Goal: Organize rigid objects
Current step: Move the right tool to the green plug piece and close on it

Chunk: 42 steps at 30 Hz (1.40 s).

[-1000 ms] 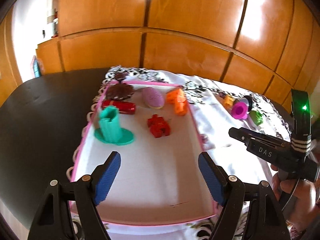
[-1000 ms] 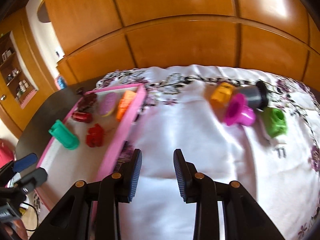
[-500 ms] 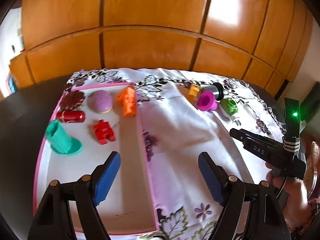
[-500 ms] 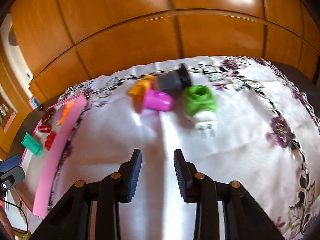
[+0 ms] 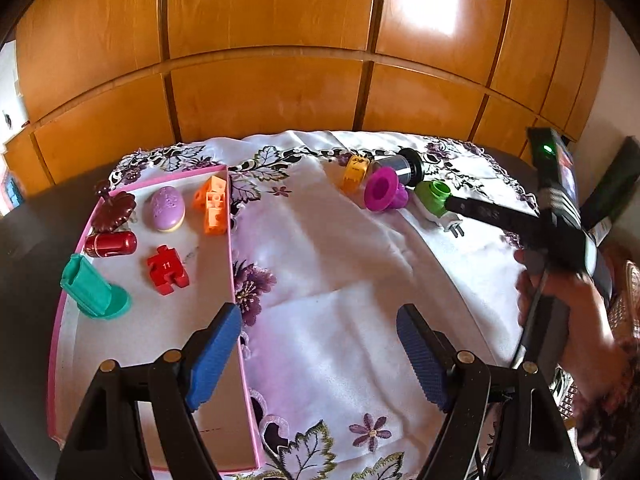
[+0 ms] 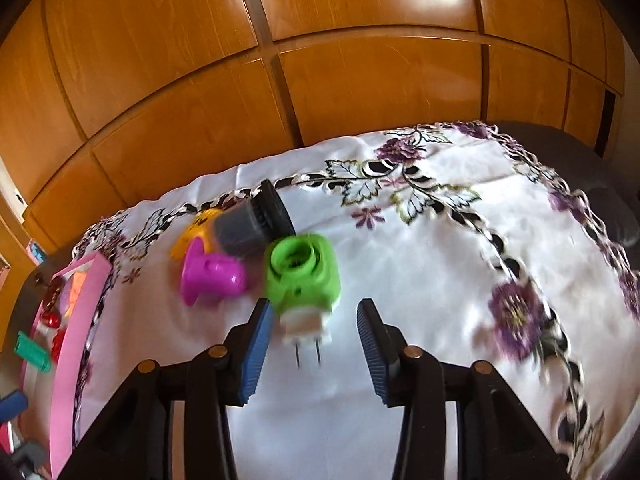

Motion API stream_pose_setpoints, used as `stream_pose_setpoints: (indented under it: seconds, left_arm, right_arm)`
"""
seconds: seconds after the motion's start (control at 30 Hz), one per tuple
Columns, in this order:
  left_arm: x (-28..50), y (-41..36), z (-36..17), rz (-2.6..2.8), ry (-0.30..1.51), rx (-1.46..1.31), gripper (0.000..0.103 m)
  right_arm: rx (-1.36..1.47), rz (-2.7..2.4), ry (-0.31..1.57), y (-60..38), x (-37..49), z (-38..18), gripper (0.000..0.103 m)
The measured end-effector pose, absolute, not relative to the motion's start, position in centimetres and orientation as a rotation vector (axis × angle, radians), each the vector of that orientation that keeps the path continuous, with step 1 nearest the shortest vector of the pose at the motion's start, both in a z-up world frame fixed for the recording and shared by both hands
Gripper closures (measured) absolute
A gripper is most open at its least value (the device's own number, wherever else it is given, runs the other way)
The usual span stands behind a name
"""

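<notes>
At the left of the left wrist view, the pink tray already holds sorted pieces: a teal stand, a red puzzle piece and an orange block, seemingly the collecting place. The left gripper hangs over the tray's right wall and the floral cloth, jaws wide and empty, apparently waiting. Upper right lies the unsorted cluster: a yellow piece, a magenta funnel and a green plug. The right gripper lines up on that plug, its jaws opening, the prongs between them untouched, probably to straddle its body.
</notes>
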<state>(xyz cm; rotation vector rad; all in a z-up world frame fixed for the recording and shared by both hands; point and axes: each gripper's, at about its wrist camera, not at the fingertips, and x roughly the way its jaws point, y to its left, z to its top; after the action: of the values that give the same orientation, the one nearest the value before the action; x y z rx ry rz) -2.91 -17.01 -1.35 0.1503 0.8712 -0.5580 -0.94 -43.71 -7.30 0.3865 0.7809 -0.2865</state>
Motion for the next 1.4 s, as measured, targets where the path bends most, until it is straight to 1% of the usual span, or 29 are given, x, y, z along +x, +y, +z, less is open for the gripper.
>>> stream_pose_setpoints:
  seconds: [0.1,0.13,0.17,0.33,0.4,0.47,0.67,0.9,1.1,1.4]
  left_arm:
    - [-2.9,-17.1,-1.4,-0.551,0.870,0.155,0.022]
    - [-2.9,-17.1,-1.5,-0.548,0.870,0.159,0.021]
    - [-2.9,-17.1,-1.6,-0.548,0.873,0.160,0.021]
    - [-2.7,-17.5,-2.0,-0.544,0.887,0.169,0.021]
    - [-2.7,-17.8,-2.0,-0.544,0.884,0.176,0.021]
    - [-2.6,-18.2,-2.0,-0.547,0.885,0.182,0.021]
    - [-1.8,-20.1,-1.8,-0.541,0.893,0.169,0.015]
    - [-0.3,-23.8,-1.7,-0.527,0.889,0.180,0.011]
    - [2.0,-27.6,-2.0,-0.498,0.880,0.209,0.011]
    - [5.2,-33.5,-3.9,-0.459,0.859,0.292,0.011]
  right_arm:
    - [0.360,-0.283,0.794,-43.7,0.6,-7.5,0.054]
    - [0.338,-0.286,0.804,-43.5,1.2,-7.7,0.048]
    - [0.322,-0.287,0.814,-43.4,1.7,-7.9,0.045]
    - [0.256,-0.286,0.838,-42.7,2.8,-8.8,0.045]
    - [0.269,-0.278,0.839,-42.9,2.6,-9.1,0.050]
    - [0.288,-0.275,0.834,-43.4,2.1,-9.1,0.050]
    - [0.250,-0.337,0.840,-44.4,-0.3,-8.9,0.050]
    - [0.420,-0.397,0.798,-47.7,-3.2,-9.9,0.050]
    - [0.389,-0.420,0.791,-47.3,-3.2,-9.7,0.050]
    - [0.428,-0.402,0.766,-47.6,-3.7,-9.8,0.050]
